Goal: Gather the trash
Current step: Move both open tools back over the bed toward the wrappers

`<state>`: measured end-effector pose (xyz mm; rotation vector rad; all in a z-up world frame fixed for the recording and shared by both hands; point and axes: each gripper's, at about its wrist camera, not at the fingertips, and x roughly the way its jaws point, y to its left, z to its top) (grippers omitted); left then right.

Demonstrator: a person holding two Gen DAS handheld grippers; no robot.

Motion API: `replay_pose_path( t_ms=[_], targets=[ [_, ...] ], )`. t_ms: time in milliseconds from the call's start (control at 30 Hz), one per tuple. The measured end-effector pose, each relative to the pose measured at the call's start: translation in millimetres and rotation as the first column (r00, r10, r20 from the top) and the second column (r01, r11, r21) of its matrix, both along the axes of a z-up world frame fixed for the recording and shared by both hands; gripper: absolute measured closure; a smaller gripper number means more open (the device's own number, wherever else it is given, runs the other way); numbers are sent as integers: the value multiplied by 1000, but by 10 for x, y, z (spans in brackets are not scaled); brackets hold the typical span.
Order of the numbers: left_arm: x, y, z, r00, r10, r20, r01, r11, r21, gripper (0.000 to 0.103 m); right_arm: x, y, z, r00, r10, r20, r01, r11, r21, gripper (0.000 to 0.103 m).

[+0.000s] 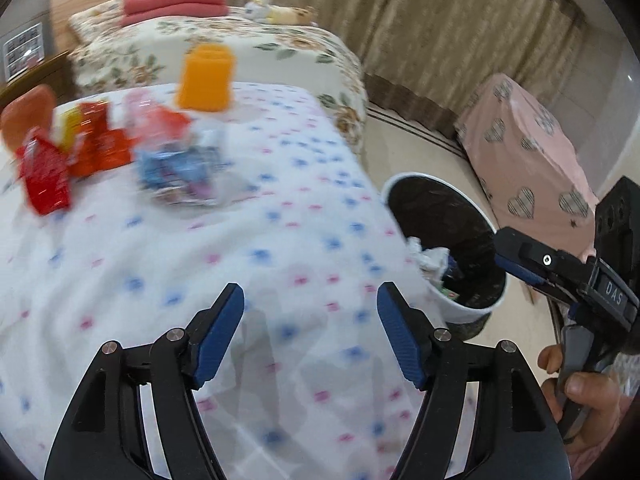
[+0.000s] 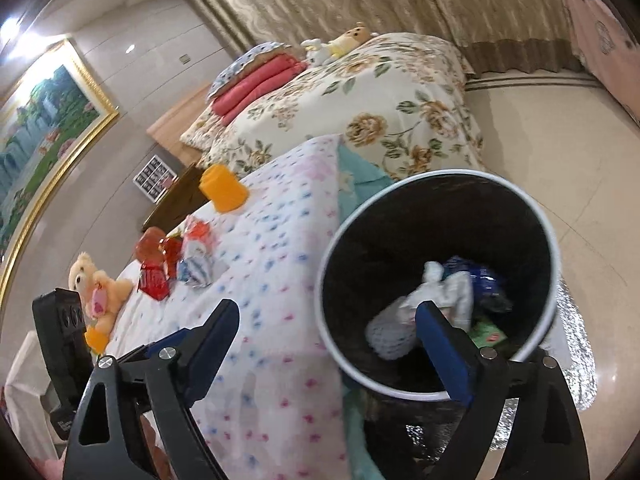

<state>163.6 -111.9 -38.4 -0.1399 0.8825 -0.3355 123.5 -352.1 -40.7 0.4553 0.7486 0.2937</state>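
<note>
We hold both tools released: the left tool (image 1: 310, 300) empty above the white cloth-covered desk (image 1: 248, 264), the right tool (image 2: 328, 316) gaping over the round black white-rimmed bin (image 2: 552, 264), likely for dropping trash in. Crumpled white paper (image 2: 404, 320) already lies inside. Red and blue crinkled wrappers (image 1: 100, 152) wait near an orange plastic cup (image 1: 206, 76). A floral bed (image 2: 400, 96) and beige curtains (image 1: 420, 20) stand behind.

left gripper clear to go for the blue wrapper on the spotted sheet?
Probably yes: the left gripper is open and empty, and only bare spotted sheet lies between it and the blue wrapper.
</note>
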Motion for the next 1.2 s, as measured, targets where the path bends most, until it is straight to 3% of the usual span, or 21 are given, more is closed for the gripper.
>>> replay_pose_path(
  t_ms=[600,1200],
  targets=[
    [-46,1193,-62,961,275,3,-275,961,-22,27,194,1043,26,985,170,2,-169,984,-55,9],
    [478,1775,-73,932,362,1,-362,932,-32,27,601,1685,-30,968,251,-12,-251,965,-75,9]
  ],
)
